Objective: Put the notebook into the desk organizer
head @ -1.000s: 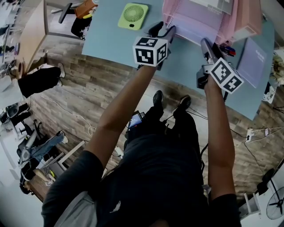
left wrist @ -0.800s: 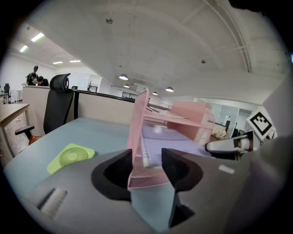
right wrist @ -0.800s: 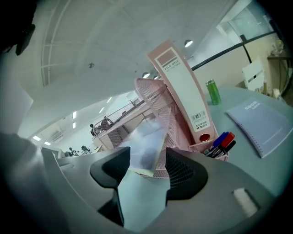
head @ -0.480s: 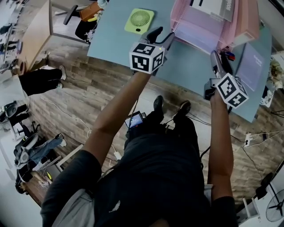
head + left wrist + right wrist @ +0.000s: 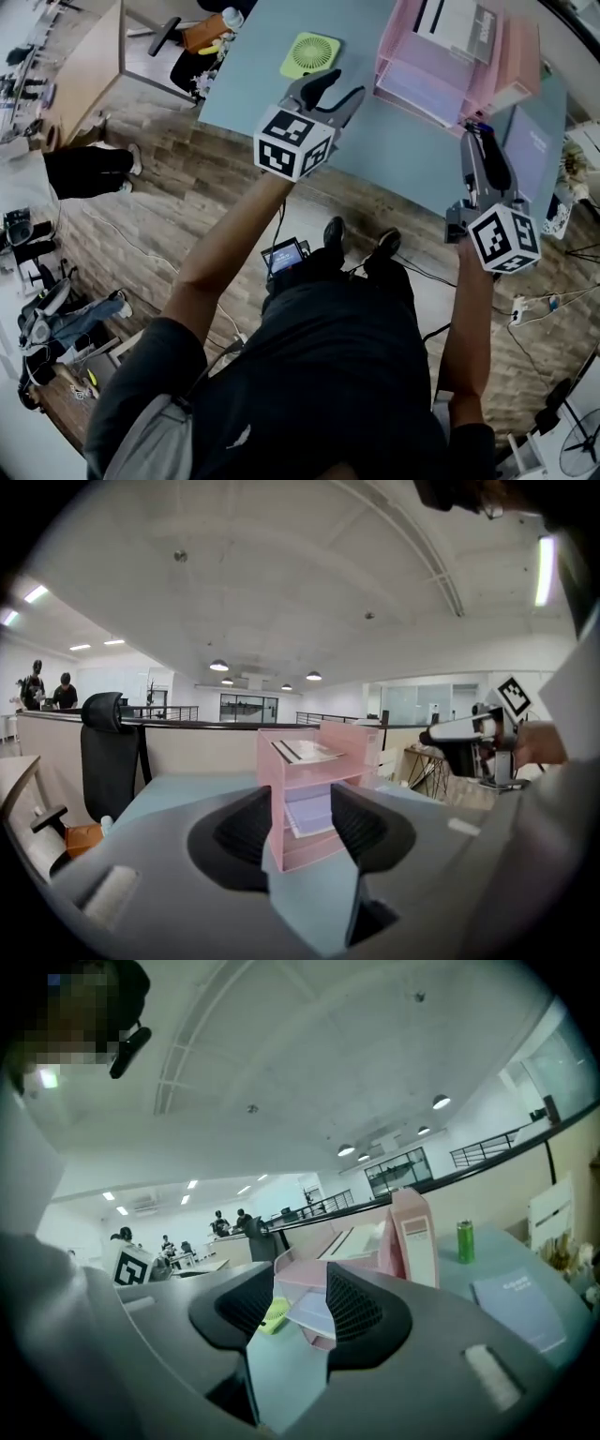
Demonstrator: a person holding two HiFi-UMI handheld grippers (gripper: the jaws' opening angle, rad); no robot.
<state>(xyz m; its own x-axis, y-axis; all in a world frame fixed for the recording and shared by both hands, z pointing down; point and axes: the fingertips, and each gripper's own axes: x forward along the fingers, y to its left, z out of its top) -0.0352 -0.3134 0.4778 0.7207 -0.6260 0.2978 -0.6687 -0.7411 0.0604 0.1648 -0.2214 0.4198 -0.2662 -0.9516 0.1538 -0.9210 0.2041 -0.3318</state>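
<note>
The pink desk organizer [image 5: 448, 58] stands on the blue table [image 5: 253, 80], with white papers on its top tier and a lavender notebook [image 5: 309, 813] in a lower tier. A second lavender notebook [image 5: 531, 148] lies flat on the table to its right. My left gripper [image 5: 336, 89] hovers over the table's near edge, left of the organizer, open and empty. My right gripper [image 5: 480, 141] hangs near the organizer's front right corner. Its jaws have just been closing, but a gap remains with nothing between them. Both gripper views look at the organizer [image 5: 347, 1274] through parted jaws.
A green fan [image 5: 311, 53] lies on the table left of the organizer. A green can [image 5: 465, 1240] stands behind the loose notebook [image 5: 520, 1309]. An office chair [image 5: 111, 752] is at the table's far side. Wood floor and the person's legs lie below the table's near edge.
Both grippers have lifted and drawn back from the organizer toward the person. The right gripper pulled away from the organizer's front and its jaws narrowed. The left marker cube looms larger.
</note>
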